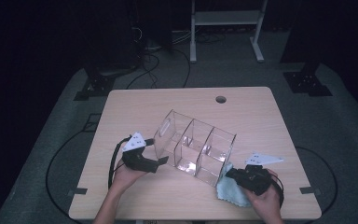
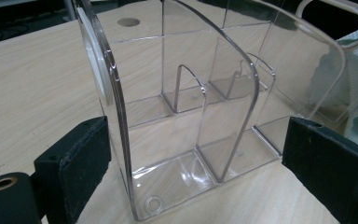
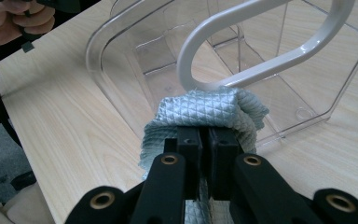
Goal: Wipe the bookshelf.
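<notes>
Organizer [image 1: 193,147]: clear plastic, three compartments in a row, standing near the middle of the table [image 1: 242,112], somewhat toward the front edge, set at a slant to that edge. Open cut-out handle at each end wall. Small round hole low in the wall facing the left gripper view. Dividers between compartments rounded at the top, seen through the clear wall in that view [image 2: 191,121].

Cloth [image 1: 230,189]: pale blue, quilted in small diamonds, lying at the organizer's front right corner, close to the table's front edge. Bunched and pressed up against the white-looking handle rim [image 3: 261,51] of the near end wall in the right gripper view [image 3: 209,114].

Right gripper [image 1: 242,176]: jaws clamped together on a fold of the cloth, held just beside the organizer's right end, near the front right of the table.

Left gripper [image 1: 163,161]: jaws spread wide apart, gripping nothing, straddling the organizer's left end without visible contact; one black pad [image 2: 72,170] to each side of the end wall in the left gripper view. Held by the left hand [image 1: 128,176] near the front left of the table.

Farther back: round cable hole [image 1: 221,99] close to the table's far edge.
</notes>
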Demonstrator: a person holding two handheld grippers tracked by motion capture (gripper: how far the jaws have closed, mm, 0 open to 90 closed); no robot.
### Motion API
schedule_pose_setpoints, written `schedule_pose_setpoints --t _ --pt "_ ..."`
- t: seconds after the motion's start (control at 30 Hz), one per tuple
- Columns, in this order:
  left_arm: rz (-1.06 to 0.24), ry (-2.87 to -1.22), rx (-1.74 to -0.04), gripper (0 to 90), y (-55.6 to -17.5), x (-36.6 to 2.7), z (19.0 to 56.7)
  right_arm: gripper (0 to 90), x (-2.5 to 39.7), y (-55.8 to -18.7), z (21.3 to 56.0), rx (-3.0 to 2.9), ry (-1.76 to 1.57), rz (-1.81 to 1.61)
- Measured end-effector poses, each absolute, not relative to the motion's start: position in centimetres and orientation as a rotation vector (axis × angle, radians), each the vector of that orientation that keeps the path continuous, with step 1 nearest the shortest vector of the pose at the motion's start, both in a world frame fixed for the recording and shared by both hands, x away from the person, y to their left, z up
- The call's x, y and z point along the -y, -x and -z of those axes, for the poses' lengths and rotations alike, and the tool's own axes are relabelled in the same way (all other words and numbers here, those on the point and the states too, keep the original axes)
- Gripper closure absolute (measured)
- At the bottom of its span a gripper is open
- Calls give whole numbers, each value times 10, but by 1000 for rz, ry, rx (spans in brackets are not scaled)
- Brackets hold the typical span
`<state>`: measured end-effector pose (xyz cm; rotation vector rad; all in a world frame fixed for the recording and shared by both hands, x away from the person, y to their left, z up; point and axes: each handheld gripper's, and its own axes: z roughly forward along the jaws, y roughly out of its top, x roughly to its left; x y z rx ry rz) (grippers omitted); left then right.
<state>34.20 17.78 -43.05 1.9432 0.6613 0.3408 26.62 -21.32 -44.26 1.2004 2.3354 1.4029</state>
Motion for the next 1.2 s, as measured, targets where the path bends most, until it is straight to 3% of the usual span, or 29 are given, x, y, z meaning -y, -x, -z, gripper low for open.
schedule_pose_setpoints --t 0.53,1.2 --pt "-271 -1915 -630 59 -369 -167 429 855 210 -258 442 -2350 -1203 -1427" --pt "-255 -1946 -575 85 -365 -169 428 856 223 -272 442 -2285 -1266 -1404"
